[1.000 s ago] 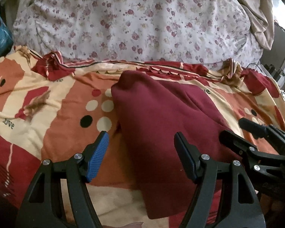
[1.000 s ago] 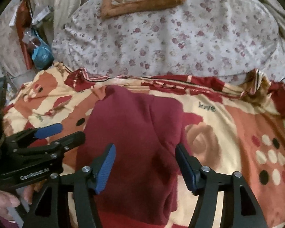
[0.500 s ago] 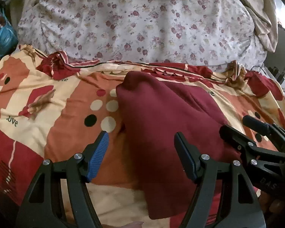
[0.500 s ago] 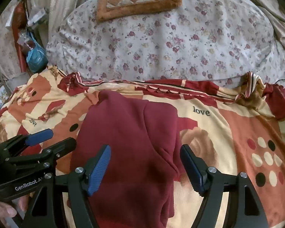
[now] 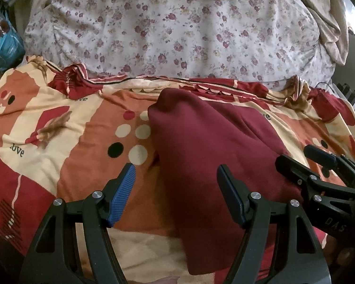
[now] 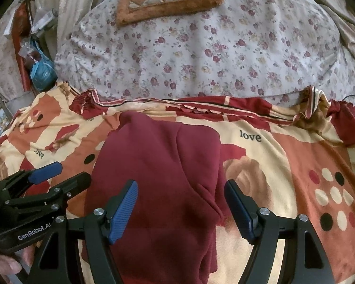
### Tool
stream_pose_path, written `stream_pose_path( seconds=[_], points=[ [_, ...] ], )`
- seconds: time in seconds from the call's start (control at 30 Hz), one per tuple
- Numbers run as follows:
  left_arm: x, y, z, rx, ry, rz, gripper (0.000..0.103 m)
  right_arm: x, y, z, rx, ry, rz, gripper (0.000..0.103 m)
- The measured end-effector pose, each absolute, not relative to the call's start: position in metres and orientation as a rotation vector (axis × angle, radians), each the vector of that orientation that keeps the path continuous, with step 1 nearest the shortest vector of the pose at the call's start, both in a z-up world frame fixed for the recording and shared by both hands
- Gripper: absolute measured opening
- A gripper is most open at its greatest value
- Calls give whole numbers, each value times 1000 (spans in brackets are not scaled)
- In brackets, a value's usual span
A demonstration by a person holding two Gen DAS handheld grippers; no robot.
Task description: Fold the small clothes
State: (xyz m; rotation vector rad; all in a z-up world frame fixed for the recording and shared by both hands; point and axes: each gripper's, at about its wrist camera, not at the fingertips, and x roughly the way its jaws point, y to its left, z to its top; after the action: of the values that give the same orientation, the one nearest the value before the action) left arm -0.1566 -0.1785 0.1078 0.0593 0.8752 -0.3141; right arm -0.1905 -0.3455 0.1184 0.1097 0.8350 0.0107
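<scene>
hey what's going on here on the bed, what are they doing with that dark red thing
A person is folding a maroon garment spread on a patterned blanket. They hold a hand-held gripper in each hand: the left hand-held gripper and right hand-held gripper both hover open above the garment's near end, gripping nothing. The right one's jaws have just been opening. The garment already looks partly folded.

Maroon garment (image 6: 158, 177) (seemingly folded) on patterned blanket (image 6: 284, 165).

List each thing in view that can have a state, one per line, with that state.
maroon garment: folded lengthwise, lying flat on the blanket, not gripped.
left gripper: open, holds nothing, above the garment's left edge.
right gripper: open, just been widening, empty, above the garment.
patterned blanket: spread out, far edge bunched.
floral quilt: heaped behind the blanket.
</scene>
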Motion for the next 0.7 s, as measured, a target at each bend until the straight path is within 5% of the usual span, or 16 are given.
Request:
stream_pose_path(
  seconds=[0.7],
  points=[
    [-154,-178,104,59,879,-311,72,-185,-346,111,117,863,3,74]
  ],
)
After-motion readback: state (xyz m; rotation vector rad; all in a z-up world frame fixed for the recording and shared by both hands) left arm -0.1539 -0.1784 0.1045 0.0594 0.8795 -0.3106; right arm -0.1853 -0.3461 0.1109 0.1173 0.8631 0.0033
